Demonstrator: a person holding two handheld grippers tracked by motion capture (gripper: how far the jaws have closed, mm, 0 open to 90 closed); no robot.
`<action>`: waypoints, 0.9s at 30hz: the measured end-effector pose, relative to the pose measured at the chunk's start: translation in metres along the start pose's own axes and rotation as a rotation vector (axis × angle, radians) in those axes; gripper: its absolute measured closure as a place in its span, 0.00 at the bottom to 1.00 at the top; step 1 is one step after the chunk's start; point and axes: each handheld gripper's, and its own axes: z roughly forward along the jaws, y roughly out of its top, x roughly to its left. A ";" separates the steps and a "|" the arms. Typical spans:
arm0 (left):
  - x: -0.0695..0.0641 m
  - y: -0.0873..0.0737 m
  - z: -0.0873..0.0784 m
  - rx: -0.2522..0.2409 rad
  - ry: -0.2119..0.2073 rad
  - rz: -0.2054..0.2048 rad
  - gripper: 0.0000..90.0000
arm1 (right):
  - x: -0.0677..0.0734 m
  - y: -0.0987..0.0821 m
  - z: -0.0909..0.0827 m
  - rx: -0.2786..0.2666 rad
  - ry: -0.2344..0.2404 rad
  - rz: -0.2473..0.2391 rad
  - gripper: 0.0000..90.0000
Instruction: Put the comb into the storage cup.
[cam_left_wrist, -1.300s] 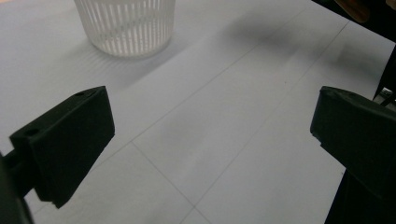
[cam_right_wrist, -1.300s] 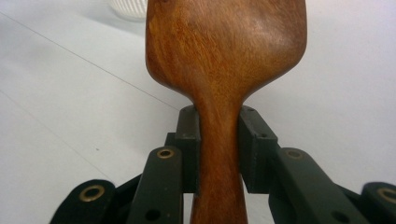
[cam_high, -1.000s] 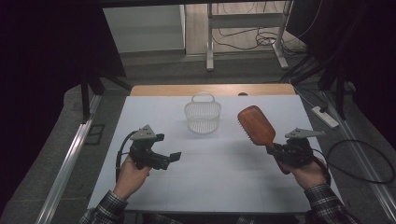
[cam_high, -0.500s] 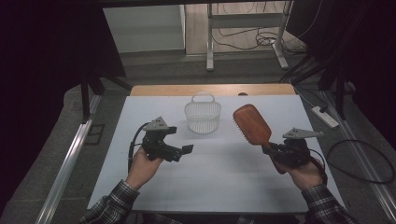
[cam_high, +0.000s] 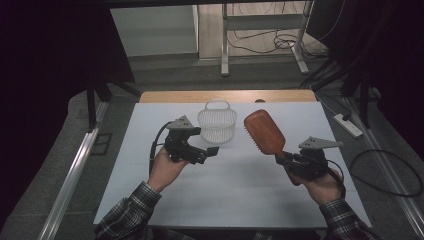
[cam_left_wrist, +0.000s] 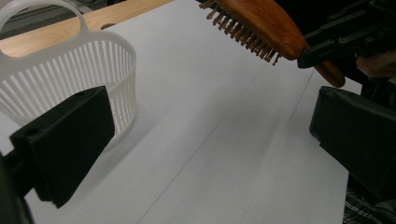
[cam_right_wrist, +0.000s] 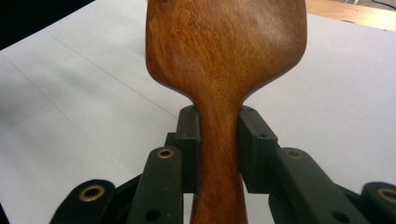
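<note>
My right gripper (cam_high: 289, 161) is clamped on the stiff wooden hairbrush (cam_high: 264, 132) by its narrow handle, right of the basket (cam_high: 217, 124), while my left gripper (cam_high: 209, 152) gapes empty.

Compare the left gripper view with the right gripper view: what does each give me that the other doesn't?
Left gripper view alone: the white basket beside the wide-open left gripper, and the hairbrush's bristles facing down above the table.
Right gripper view alone: the right gripper clamped on the brush handle, its pads against both sides.
Both: the wooden hairbrush and the white table cover.
</note>
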 end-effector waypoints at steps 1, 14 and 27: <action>0.000 0.002 0.002 0.003 -0.003 0.001 0.00 | 0.000 0.000 0.000 -0.001 0.004 -0.002 0.80; -0.002 0.010 0.023 -0.012 -0.054 -0.013 0.00 | 0.011 0.003 0.006 -0.021 0.026 -0.017 0.80; 0.000 0.006 0.027 -0.042 -0.088 -0.052 0.00 | 0.025 0.005 0.014 -0.041 0.055 -0.034 0.80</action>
